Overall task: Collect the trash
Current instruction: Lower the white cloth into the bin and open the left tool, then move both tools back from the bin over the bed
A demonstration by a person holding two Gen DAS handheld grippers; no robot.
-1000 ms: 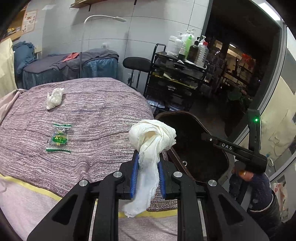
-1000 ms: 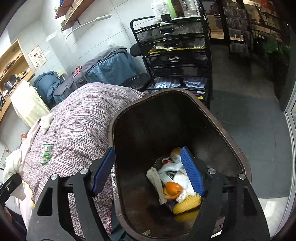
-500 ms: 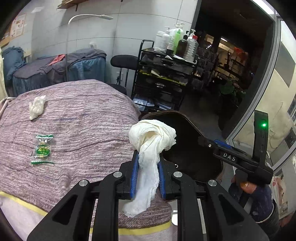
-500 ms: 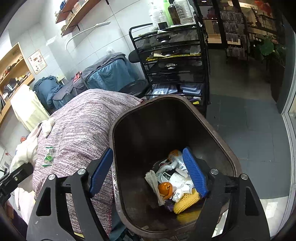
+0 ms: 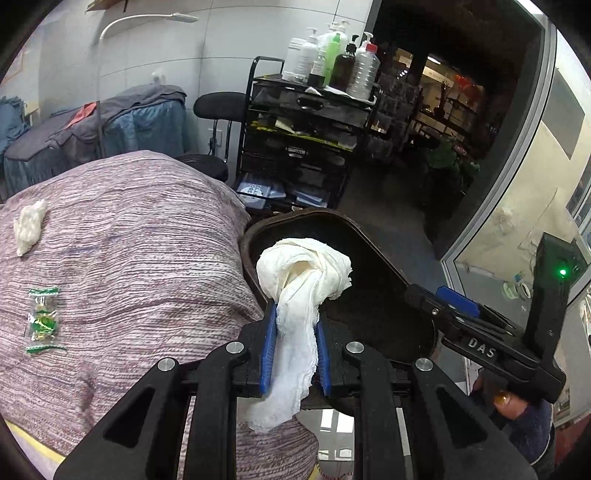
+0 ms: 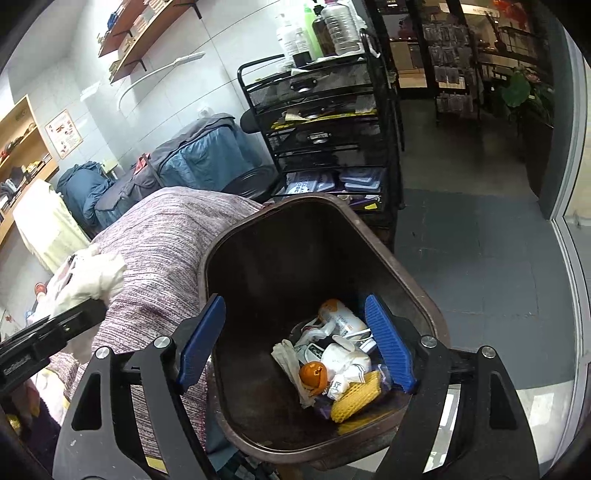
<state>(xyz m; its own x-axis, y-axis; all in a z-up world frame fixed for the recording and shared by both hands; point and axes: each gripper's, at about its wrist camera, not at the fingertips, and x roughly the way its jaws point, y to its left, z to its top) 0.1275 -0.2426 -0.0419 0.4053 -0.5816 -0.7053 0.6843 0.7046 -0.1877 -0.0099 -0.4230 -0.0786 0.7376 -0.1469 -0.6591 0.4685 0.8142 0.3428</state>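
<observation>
Surface: a purple striped blanket (image 5: 129, 266) is spread beside a dark bin (image 6: 280, 258).
Left gripper (image 5: 293, 347): clamped on a white tissue wad (image 5: 303, 277), held at the bin's rim.
Right gripper (image 6: 295, 343): jaws spread apart, nothing gripped, held above the bin.
Blanket: a second tissue (image 5: 29, 225) and a green wrapper (image 5: 42, 321) are left lying.

Massage or beauty treatment room.
A covered bed (image 5: 122, 236), a trolley (image 5: 306, 136) topped with lotion bottles (image 5: 332, 59), a gooseneck lamp (image 5: 144, 22), wall shelves (image 6: 144, 40) and tiled walls.
</observation>
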